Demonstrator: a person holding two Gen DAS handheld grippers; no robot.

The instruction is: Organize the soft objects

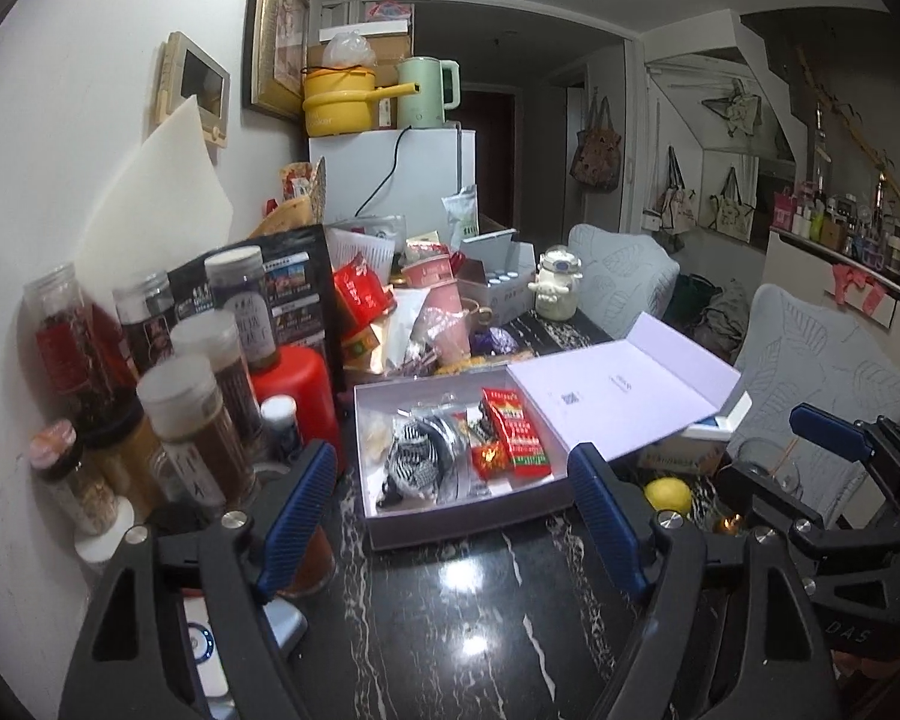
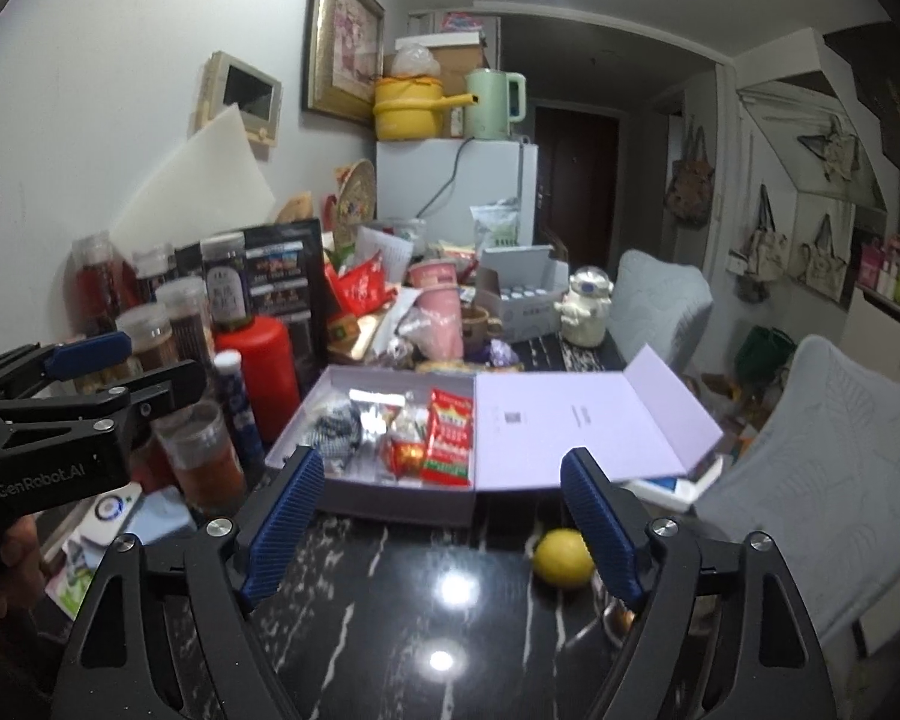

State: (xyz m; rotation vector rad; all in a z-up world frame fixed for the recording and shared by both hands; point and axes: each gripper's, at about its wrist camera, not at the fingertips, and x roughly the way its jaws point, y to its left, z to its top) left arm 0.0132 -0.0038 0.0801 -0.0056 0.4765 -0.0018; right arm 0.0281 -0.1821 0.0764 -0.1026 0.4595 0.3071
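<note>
Open box (image 1: 390,516) lay just beyond left hand-held gripper (image 1: 450,510), long axis left-right; right hand-held gripper (image 2: 444,522) equally near; both sets of jaws apart, empty.

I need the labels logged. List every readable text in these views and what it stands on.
"GenRobot.AI": side of the left tool's body.
"DAS": partial lettering on the right tool's body.
Red snack packet, jar labels, black carton, box lid: print too small or blurred to read.
</note>
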